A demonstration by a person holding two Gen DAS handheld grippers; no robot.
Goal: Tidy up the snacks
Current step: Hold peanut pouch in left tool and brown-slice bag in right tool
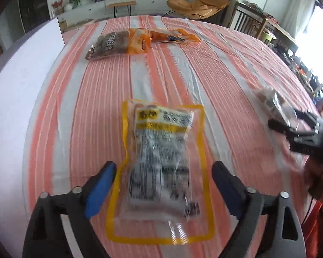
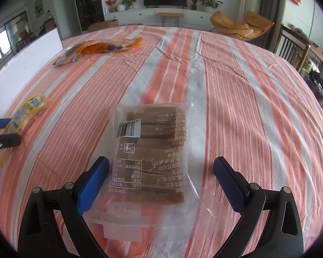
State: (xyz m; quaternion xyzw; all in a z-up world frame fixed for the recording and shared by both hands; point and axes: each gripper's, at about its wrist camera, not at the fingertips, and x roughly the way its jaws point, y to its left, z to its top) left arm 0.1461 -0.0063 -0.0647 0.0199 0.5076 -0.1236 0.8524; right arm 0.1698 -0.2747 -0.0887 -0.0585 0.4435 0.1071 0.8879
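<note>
Striped tablecloth; brown snack pack lies lengthwise between open right gripper.

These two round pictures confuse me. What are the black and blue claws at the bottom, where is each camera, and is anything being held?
Each picture comes from a fisheye camera on a hand-held gripper, looking along its two fingers. In the left view, the left gripper is open around a yellow-edged packet. In the right view, the right gripper is open around a clear bag of brown bars. Neither finger pair looks closed on its packet. All lie on a striped tablecloth, with two orange packets far away.
</note>
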